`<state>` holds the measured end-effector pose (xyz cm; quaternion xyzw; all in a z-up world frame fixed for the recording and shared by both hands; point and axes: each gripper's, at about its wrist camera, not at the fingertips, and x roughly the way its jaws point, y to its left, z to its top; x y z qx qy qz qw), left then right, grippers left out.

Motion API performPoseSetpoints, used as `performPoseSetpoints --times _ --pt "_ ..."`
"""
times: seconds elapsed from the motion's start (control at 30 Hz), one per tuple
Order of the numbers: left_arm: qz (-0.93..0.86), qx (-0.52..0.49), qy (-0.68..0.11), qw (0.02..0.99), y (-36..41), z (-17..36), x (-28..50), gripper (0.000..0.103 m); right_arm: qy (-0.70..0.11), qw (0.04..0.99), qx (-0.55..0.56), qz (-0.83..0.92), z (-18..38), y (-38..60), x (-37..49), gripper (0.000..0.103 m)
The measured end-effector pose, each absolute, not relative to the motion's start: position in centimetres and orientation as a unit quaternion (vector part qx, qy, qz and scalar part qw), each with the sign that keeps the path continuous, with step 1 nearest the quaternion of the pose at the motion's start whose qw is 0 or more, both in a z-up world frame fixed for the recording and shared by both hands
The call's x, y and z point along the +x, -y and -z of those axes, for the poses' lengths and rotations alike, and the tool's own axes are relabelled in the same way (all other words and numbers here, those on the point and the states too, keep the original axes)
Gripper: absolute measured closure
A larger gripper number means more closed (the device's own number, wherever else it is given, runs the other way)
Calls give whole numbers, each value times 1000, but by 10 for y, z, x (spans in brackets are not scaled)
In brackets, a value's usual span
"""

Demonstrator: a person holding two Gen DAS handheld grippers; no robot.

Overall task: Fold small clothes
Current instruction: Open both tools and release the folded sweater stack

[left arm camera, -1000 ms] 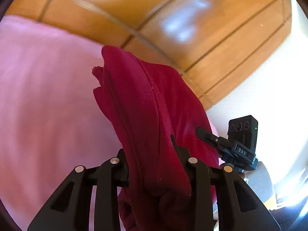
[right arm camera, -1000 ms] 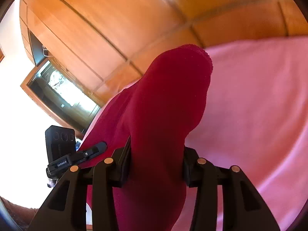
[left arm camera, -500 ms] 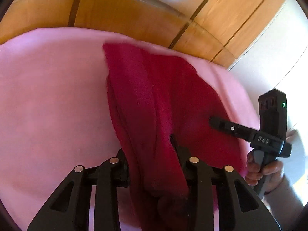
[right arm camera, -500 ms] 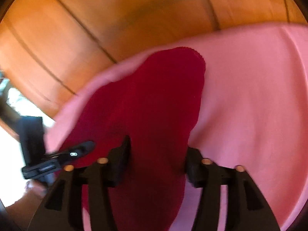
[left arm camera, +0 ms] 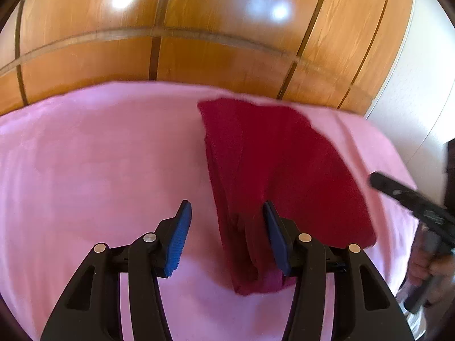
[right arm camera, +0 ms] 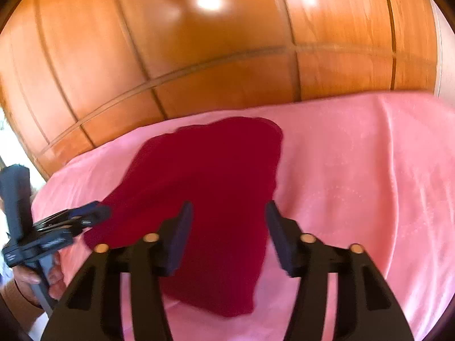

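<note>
A dark red garment (left arm camera: 284,170) lies folded on the pink cloth surface (left arm camera: 99,170). In the left wrist view my left gripper (left arm camera: 226,227) is open, its jaws wide apart with the garment's near left edge between them. In the right wrist view the garment (right arm camera: 216,176) lies flat and my right gripper (right arm camera: 229,227) is open above its near right part. Each gripper shows in the other's view: the right one (left arm camera: 412,201) at the garment's right edge, the left one (right arm camera: 57,227) at its left edge.
Wooden wardrobe panels (left arm camera: 199,42) stand right behind the pink surface. A white wall (left arm camera: 421,99) is at the far right in the left wrist view. A hand (right arm camera: 37,278) holds the left gripper's handle.
Both grippers held the red garment lifted, then lowered it onto the pink surface and opened. The garment now lies flat, released by both.
</note>
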<state>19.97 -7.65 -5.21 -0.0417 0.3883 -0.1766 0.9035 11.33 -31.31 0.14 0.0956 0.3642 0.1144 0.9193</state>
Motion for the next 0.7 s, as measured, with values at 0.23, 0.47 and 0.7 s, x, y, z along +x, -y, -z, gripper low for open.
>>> performPoseSetpoints --times 0.23,0.47,0.7 --pt "134 -20 -396 908 78 74 204 52 -375 925 -8 -52 56 264 97 64" --pt "104 -12 -361 927 79 47 171 52 -374 924 61 -56 40 280 90 50" --pt "85 -19 -335 938 73 27 137 42 -363 928 81 -25 17 281 61 23"
